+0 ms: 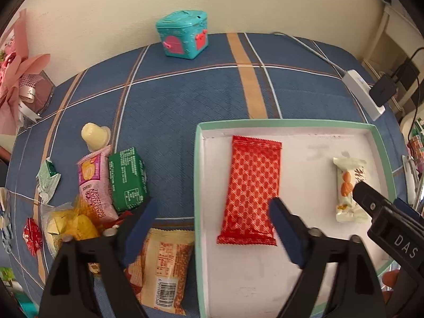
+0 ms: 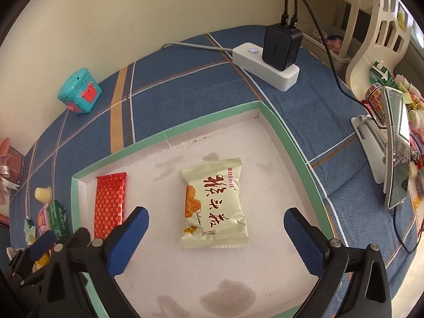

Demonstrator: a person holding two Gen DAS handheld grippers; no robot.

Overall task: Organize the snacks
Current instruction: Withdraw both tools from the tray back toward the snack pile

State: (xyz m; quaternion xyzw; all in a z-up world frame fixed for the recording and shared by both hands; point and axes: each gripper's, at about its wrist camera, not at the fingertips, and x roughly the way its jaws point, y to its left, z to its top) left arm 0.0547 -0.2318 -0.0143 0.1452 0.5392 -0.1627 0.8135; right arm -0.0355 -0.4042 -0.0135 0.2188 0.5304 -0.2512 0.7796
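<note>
While the loose snacks lie in a heap on the blue checked counter just left of the tray, the left gripper is the nearer one, wide open and empty. Inside the tray a red bar lies lengthwise and a cream packet rests between the right gripper's open, empty jaws. The heap probably holds six or more packets.
</note>
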